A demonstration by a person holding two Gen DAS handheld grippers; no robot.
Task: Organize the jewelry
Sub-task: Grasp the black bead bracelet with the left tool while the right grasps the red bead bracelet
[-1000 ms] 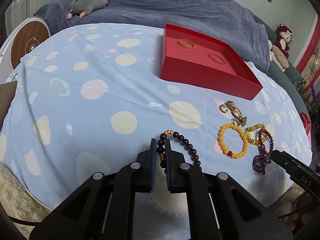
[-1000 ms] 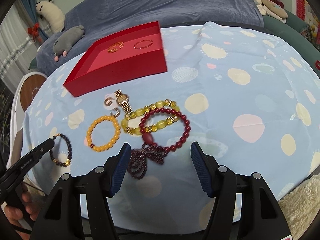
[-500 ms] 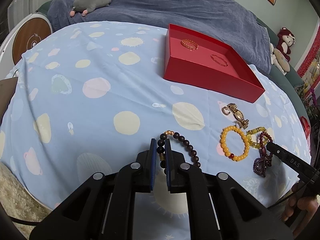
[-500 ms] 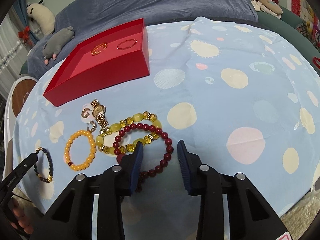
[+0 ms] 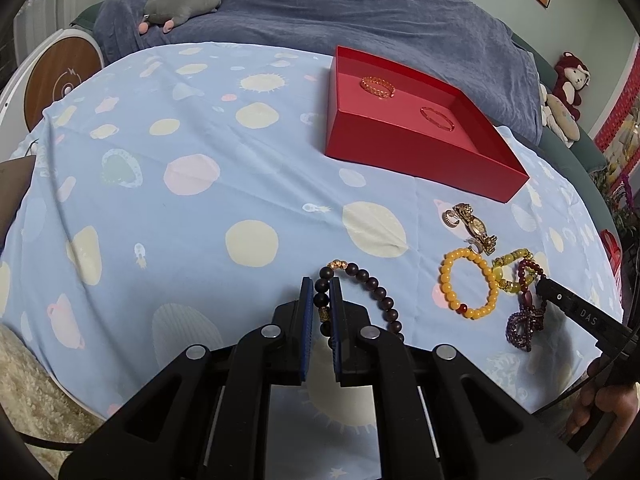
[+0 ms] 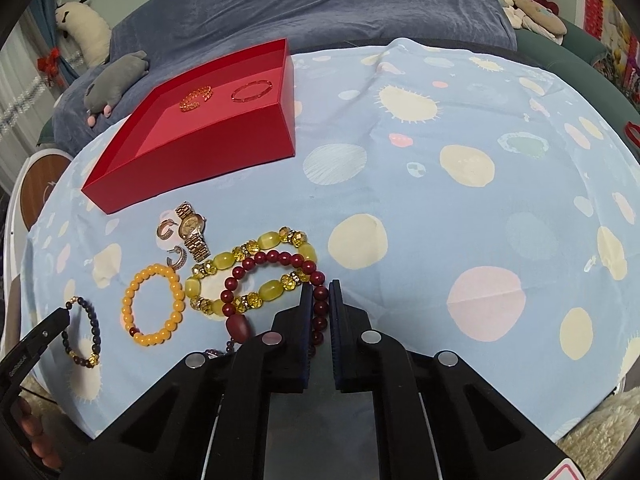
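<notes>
Our left gripper (image 5: 321, 304) is clamped on the dark bead bracelet (image 5: 362, 296) near the table's (image 5: 192, 208) front edge; our right gripper (image 6: 320, 304) is clenched on the maroon bead bracelet (image 6: 276, 264), which overlaps the yellow-green bracelet (image 6: 224, 264). Beyond these: amber bracelet (image 6: 154, 304), gold watch (image 6: 192, 230), two hoop earrings (image 6: 164, 230), then the red box (image 6: 224, 148) toward the back edge, holding two bangles (image 6: 252, 90).

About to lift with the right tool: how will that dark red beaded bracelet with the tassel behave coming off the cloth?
The dark red beaded bracelet looks strung, so it will probably hang limp from the right tool, not hold its ring shape. It overlaps the yellow-green bracelet, which may drag along. Its tassel will likely trail and swing.
</notes>
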